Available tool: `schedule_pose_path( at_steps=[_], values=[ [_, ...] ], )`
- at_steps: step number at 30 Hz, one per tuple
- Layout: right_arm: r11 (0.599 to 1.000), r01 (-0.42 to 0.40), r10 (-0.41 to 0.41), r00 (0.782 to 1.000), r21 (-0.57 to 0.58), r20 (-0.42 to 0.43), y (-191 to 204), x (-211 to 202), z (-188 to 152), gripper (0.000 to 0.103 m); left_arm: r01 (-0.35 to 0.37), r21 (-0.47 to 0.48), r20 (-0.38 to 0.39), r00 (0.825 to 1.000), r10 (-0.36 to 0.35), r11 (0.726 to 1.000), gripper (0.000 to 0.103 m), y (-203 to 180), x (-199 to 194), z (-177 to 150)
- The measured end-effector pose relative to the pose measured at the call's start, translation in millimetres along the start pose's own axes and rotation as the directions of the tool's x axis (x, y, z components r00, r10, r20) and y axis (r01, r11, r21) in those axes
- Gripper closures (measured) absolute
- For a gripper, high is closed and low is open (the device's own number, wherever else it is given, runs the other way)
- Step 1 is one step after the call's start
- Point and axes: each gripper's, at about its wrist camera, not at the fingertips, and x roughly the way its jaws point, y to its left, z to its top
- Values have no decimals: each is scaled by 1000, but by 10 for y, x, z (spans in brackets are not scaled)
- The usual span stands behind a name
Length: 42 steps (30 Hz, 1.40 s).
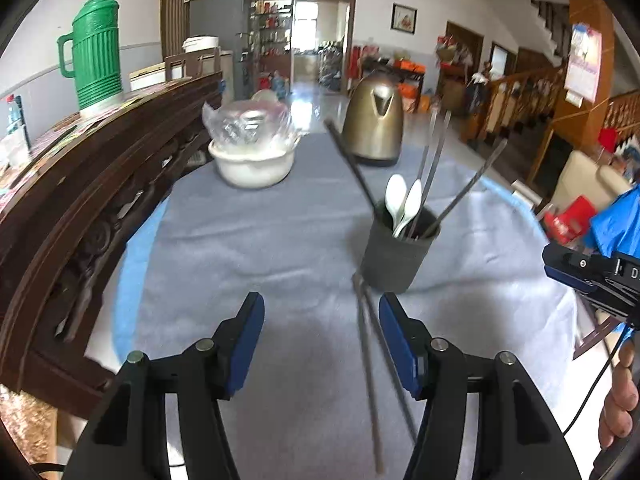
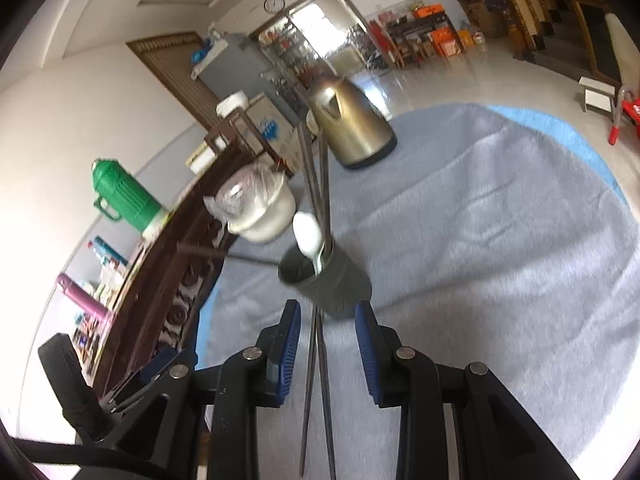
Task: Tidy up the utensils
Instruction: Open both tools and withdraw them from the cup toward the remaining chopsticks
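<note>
A dark utensil cup (image 1: 394, 256) stands on the grey cloth and holds two white spoons (image 1: 400, 200) and several metal chopsticks (image 1: 434, 160). A loose pair of metal chopsticks (image 1: 368, 360) lies flat on the cloth in front of the cup. My left gripper (image 1: 322, 320) is open over bare cloth, and the pair runs just inside its right finger. In the right wrist view the same pair (image 2: 316, 380) lies between the fingers of my right gripper (image 2: 329, 320). That gripper is open, with a gap on both sides, close in front of the cup (image 2: 332, 280).
A brass-coloured kettle (image 1: 374, 120) and a white bowl (image 1: 254, 164) with plastic-wrapped glasses stand at the back of the round table. A carved dark wooden sideboard (image 1: 100, 168) bearing a green thermos (image 1: 98, 48) runs along the left. The table's blue edge (image 2: 560, 128) curves at the right.
</note>
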Motion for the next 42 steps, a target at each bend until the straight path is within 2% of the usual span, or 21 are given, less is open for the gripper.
schedule_pose_path(
  at_steps=[12, 17, 30, 42],
  values=[
    [996, 10, -20, 994, -86, -111, 131, 186, -399, 71, -164, 52, -4, 986, 164, 985, 40, 26, -53, -185],
    [996, 7, -20, 990, -93, -137, 150, 265, -477, 71, -186, 51, -14, 982, 187, 981, 40, 35, -36, -221],
    [994, 5, -28, 977, -109, -211, 144, 472, -651, 71, -210, 60, -106, 971, 215, 976, 40, 25, 194, -399],
    [994, -8, -19, 971, -112, -238, 130, 566, -688, 71, -215, 70, -134, 966, 223, 974, 40, 57, 289, -417]
  ],
)
